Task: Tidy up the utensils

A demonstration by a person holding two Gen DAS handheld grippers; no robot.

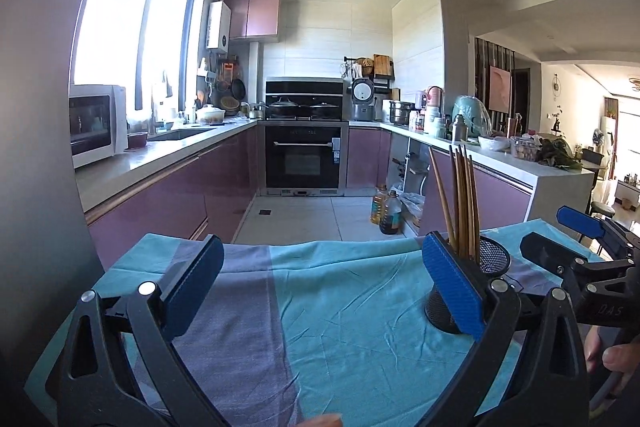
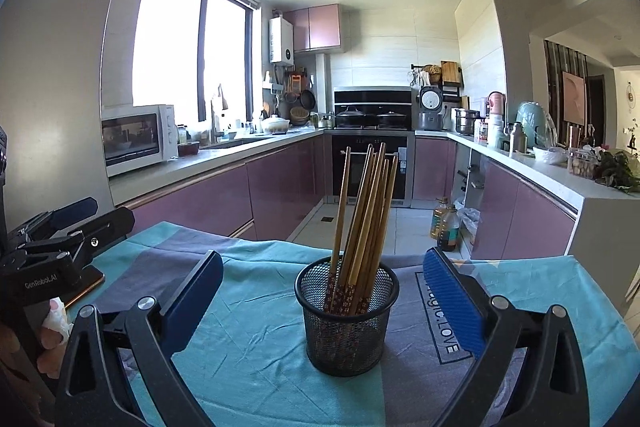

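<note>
- Standing upright on the desk [image 2: 248, 359] is a black mesh cup [image 2: 347, 323], dead centre in the right wrist view, on a teal and purple cloth [image 2: 256, 343] (a bit wrinkly).
- Wooden chopsticks [image 2: 366, 215] are bunched inside the cup, tips fanning toward 12 o'clock.
- Right tongs [image 2: 322, 301] are spread wide apart, one blue pad at 9 o'clock of the cup and one at 3, neither touching it.
- Left tongs [image 1: 326, 289] are also wide apart with nothing between them; the cup sits at their 3 o'clock, partly behind the right pad.
</note>
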